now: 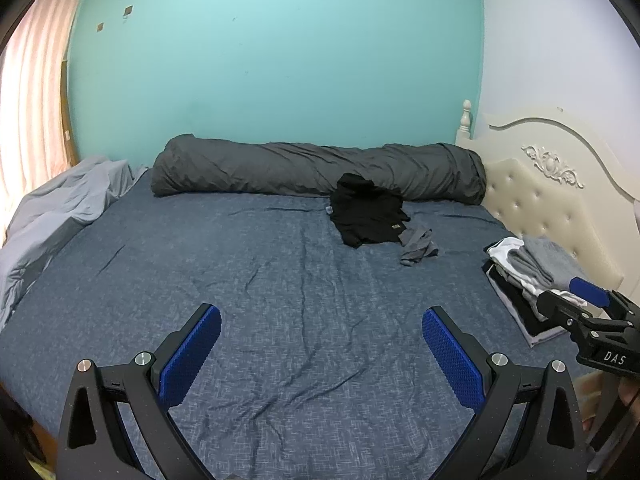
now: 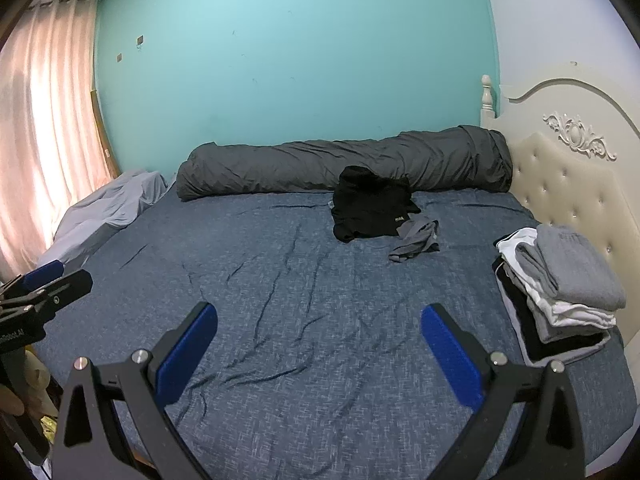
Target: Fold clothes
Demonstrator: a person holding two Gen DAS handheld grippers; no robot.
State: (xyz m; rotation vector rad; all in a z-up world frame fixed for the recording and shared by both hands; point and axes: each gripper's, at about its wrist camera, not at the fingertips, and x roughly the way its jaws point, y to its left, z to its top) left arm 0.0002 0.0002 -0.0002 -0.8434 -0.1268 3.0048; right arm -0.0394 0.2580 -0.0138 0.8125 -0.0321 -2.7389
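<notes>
A crumpled black garment lies on the blue bed sheet near the far side. A small grey garment lies bunched just in front of it. A stack of folded clothes sits at the right by the headboard. My left gripper hovers open over the near part of the sheet, with nothing between its blue pads. My right gripper is open and empty too, and it shows at the right edge of the left wrist view.
A long dark grey rolled duvet lies along the teal wall. A light grey blanket is heaped at the left. A cream tufted headboard bounds the right side. Pink curtains hang at the left.
</notes>
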